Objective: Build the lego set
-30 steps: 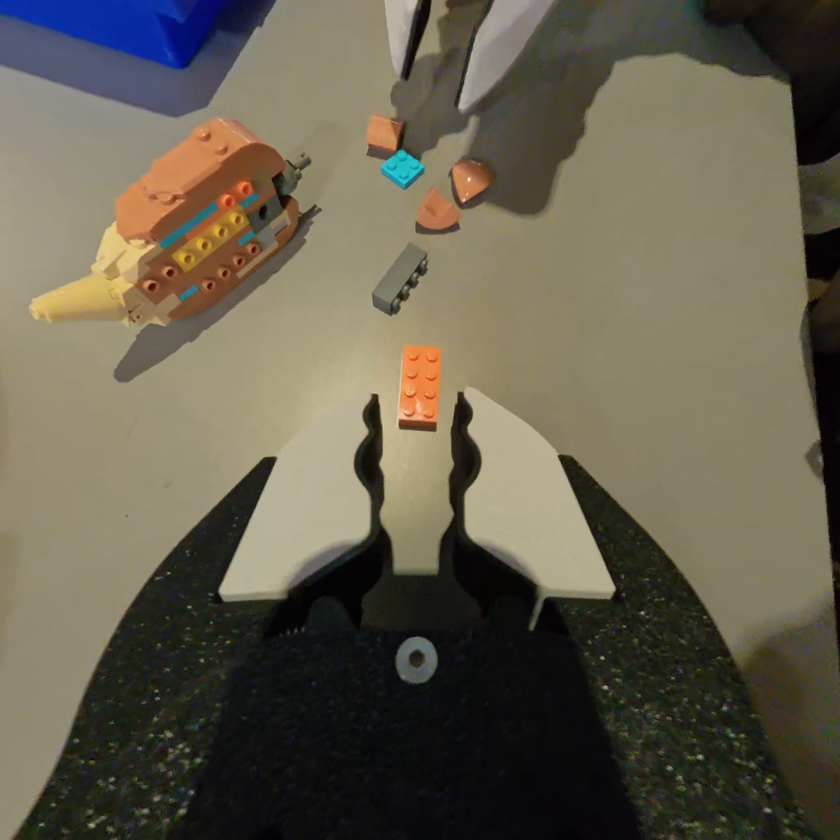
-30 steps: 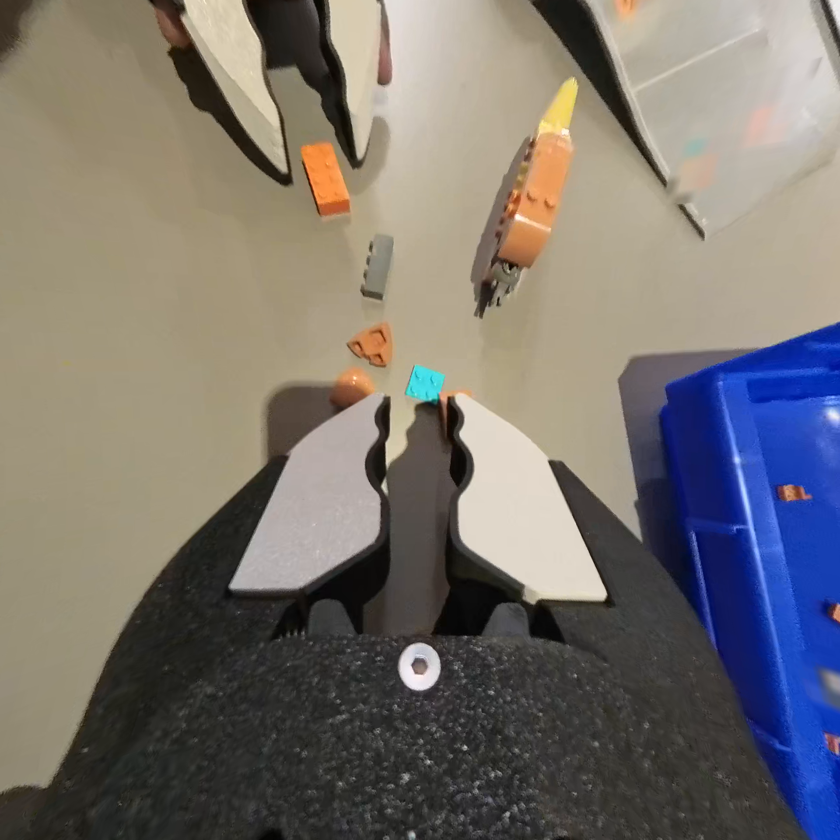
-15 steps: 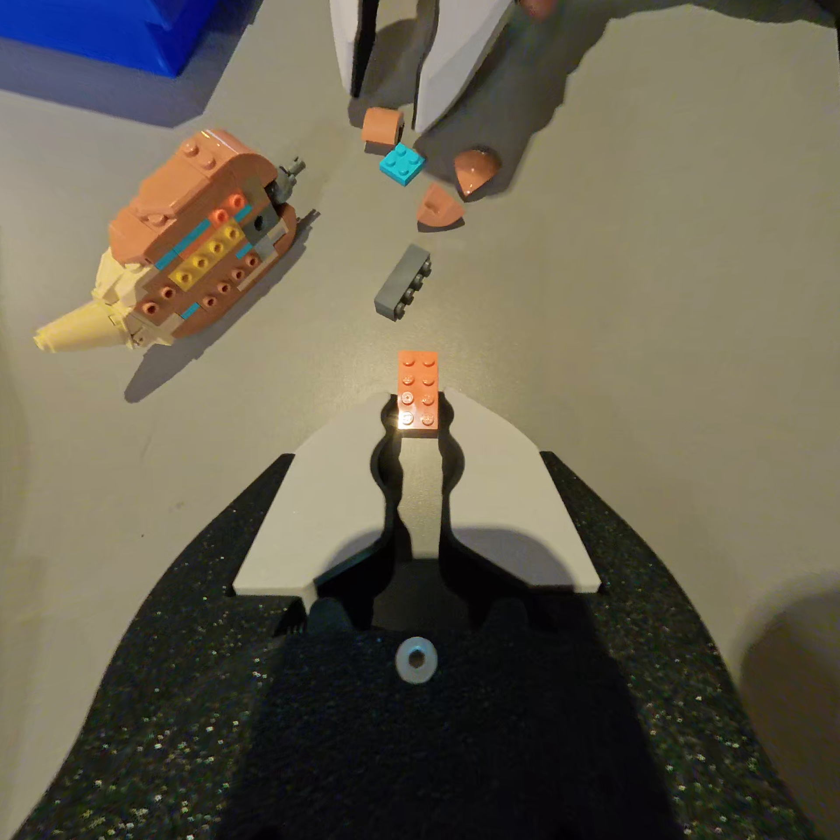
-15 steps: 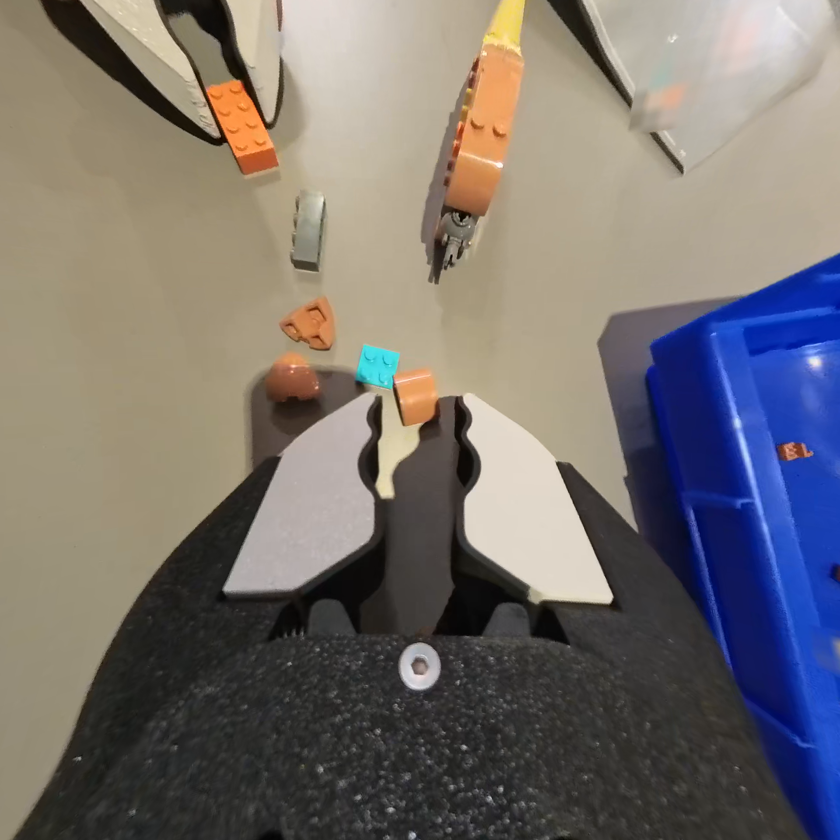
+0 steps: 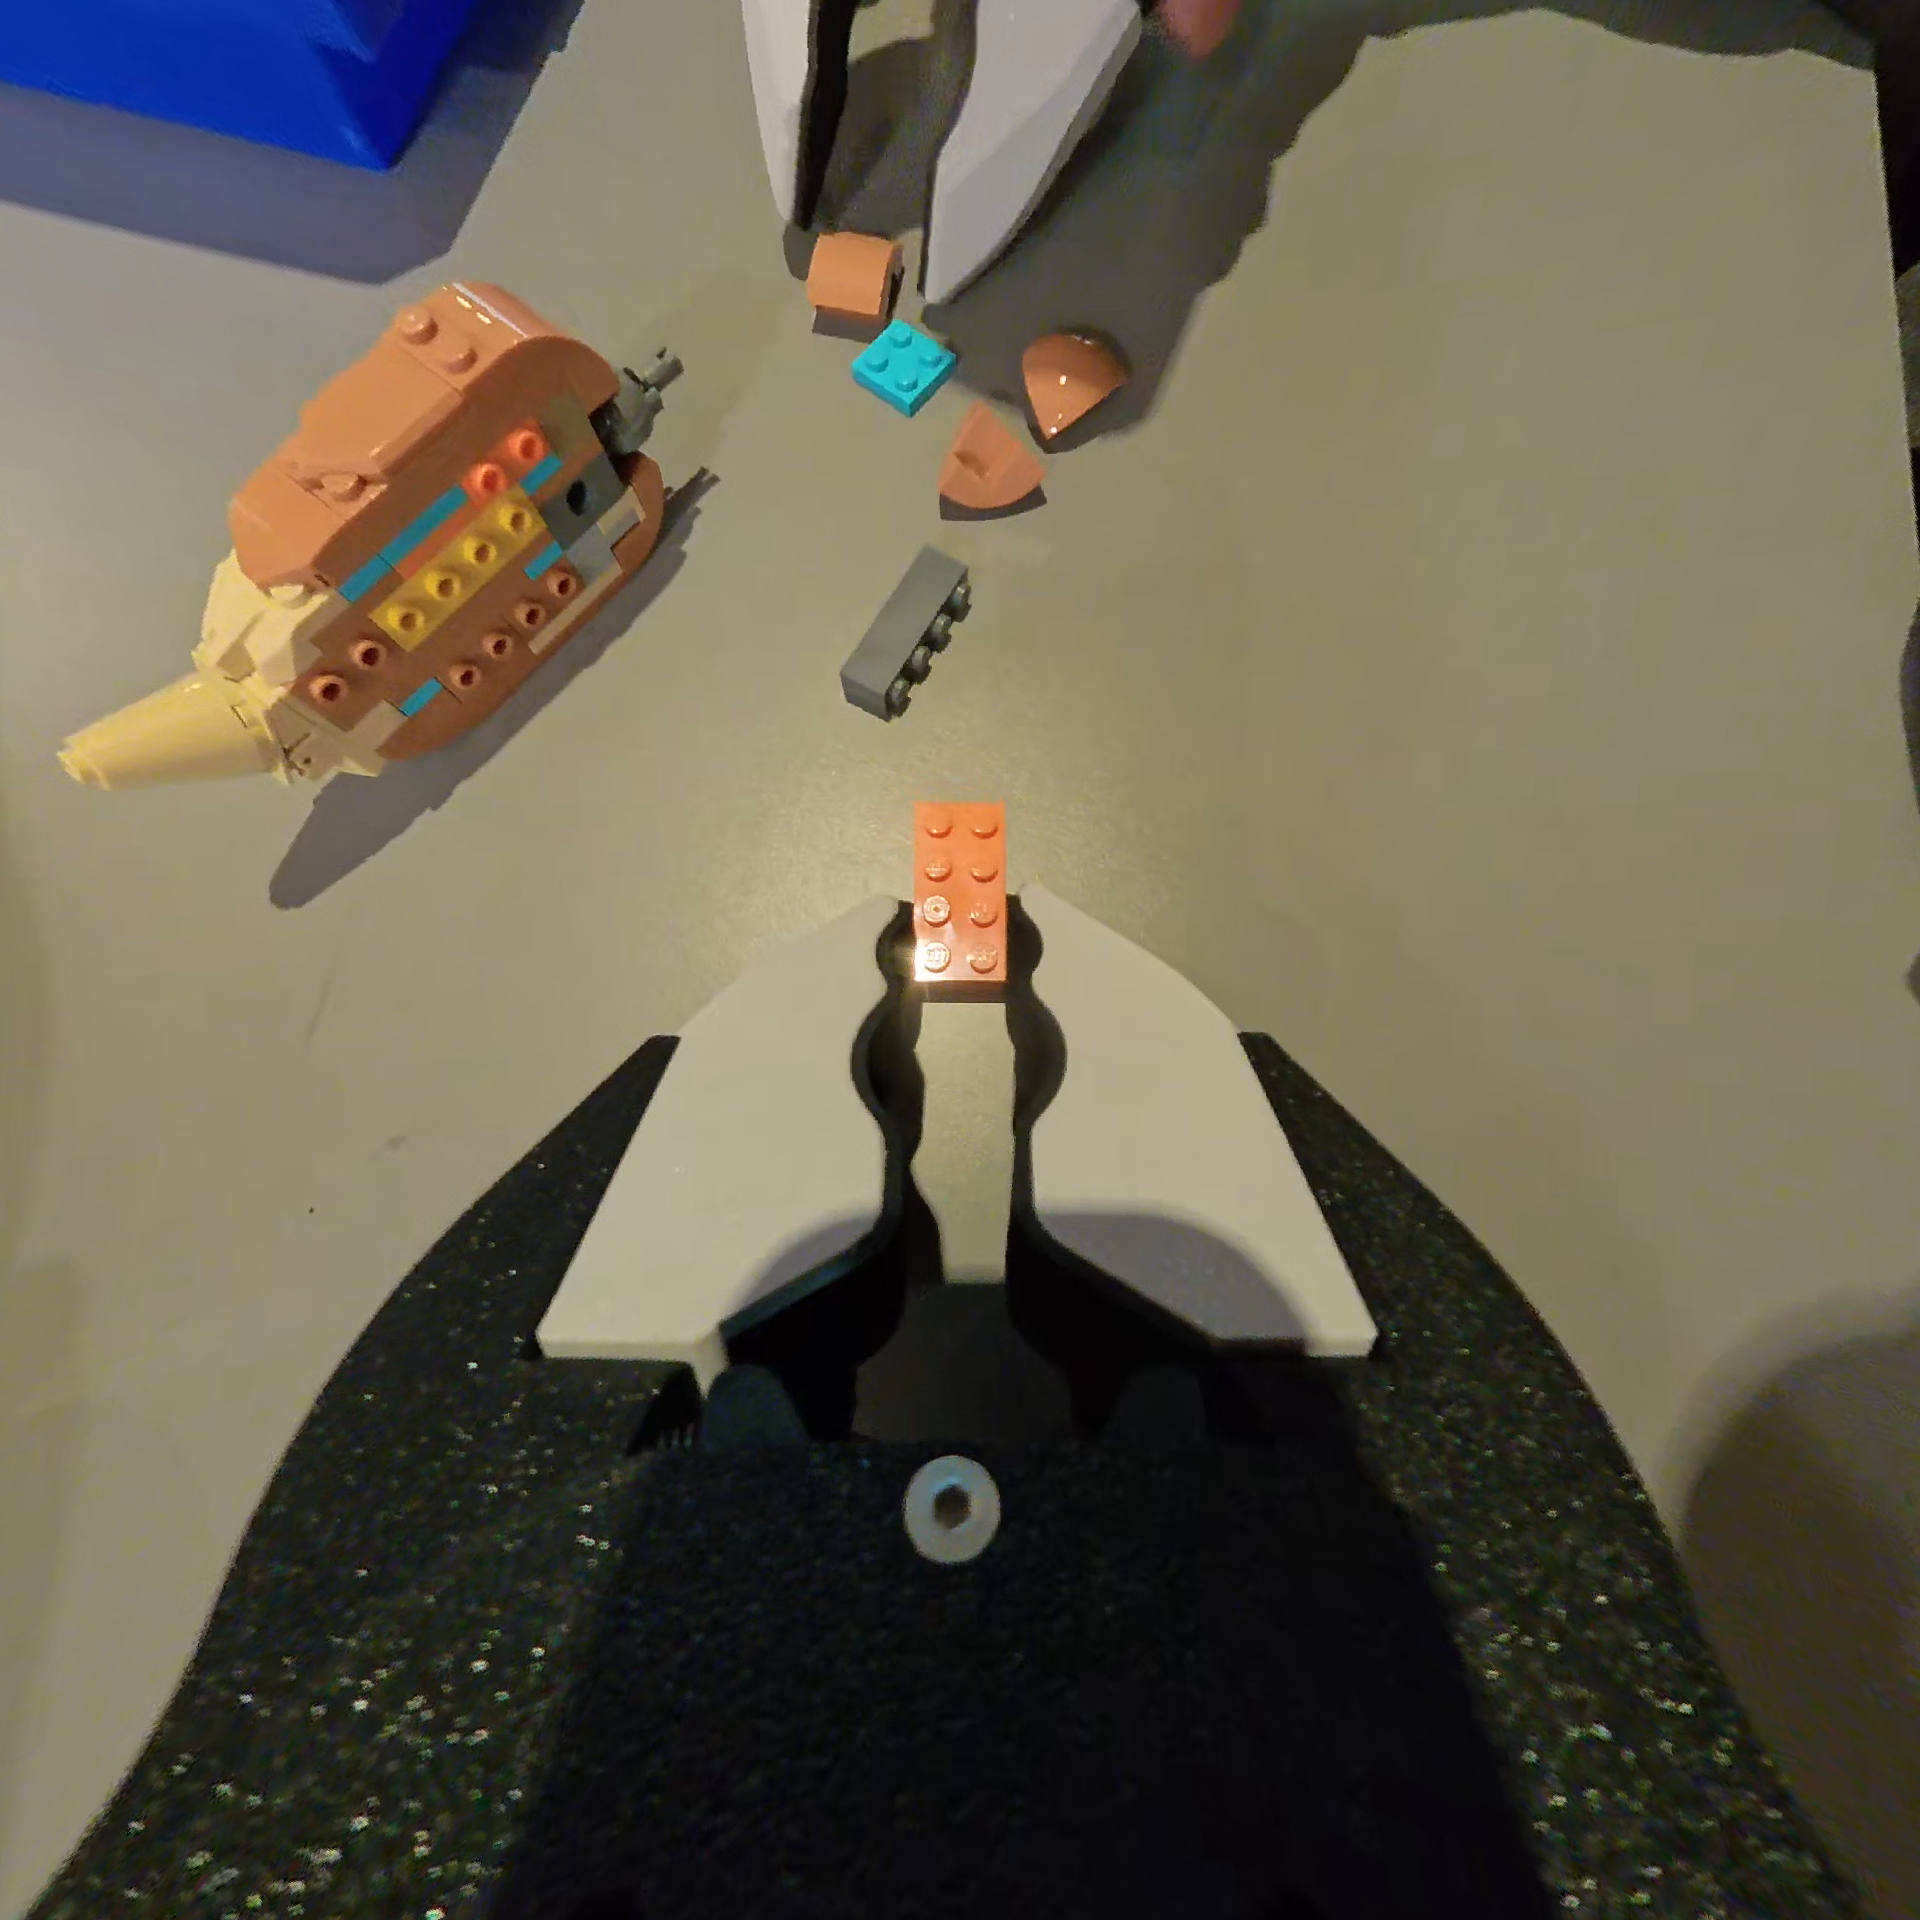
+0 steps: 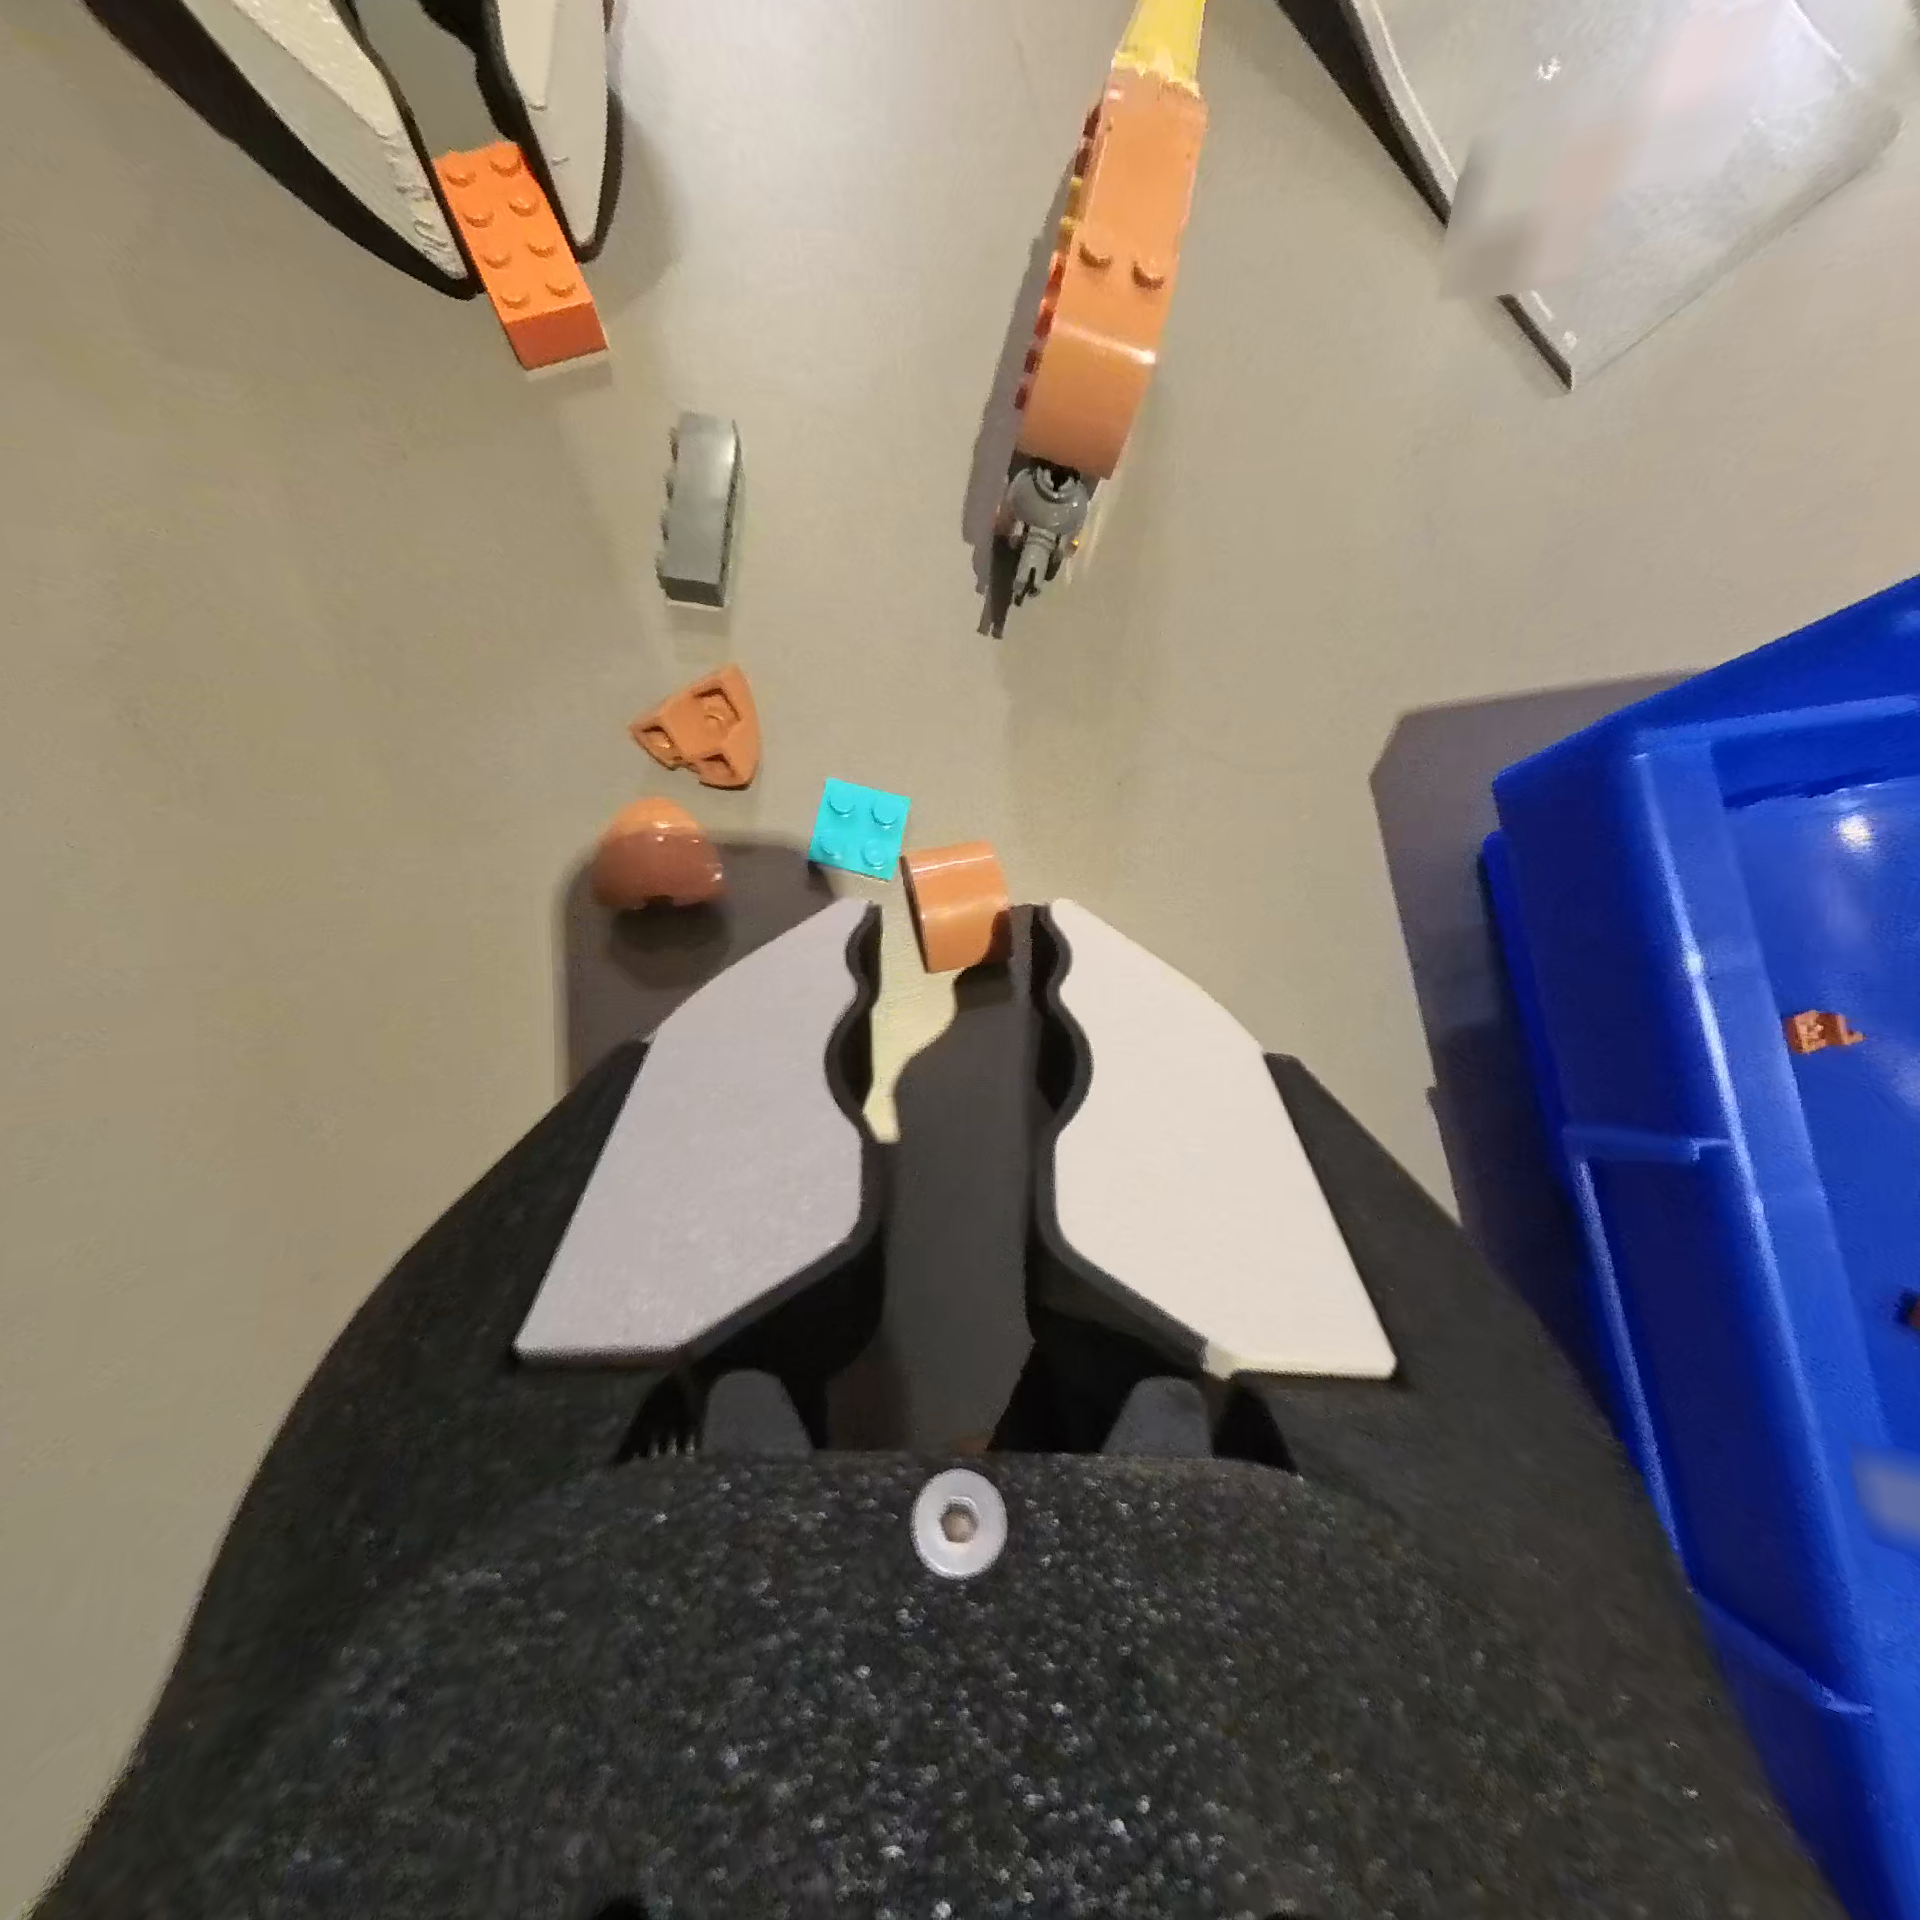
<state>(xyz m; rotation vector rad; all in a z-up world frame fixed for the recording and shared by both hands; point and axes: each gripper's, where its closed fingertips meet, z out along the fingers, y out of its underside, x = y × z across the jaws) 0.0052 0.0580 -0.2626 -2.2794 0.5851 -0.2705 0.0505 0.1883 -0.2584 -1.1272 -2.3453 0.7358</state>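
My left gripper (image 5: pixel 958 914) pinches the near end of the orange brick (image 5: pixel 959 902) on the surface (image 5: pixel 1351 727); the model (image 5: pixel 416 540) lies off to its left. My right gripper (image 6: pixel 951 914) is narrowly parted around the tan round piece (image 6: pixel 956 902), beside the teal plate (image 6: pixel 858 828).

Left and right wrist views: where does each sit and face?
Left wrist view: on the left tongs, facing along the table; they grip the orange brick, right tongs opposite.
Right wrist view: on the right tongs, facing back; curved brown piece between its tips.
Shared: teal plate, grey brick.
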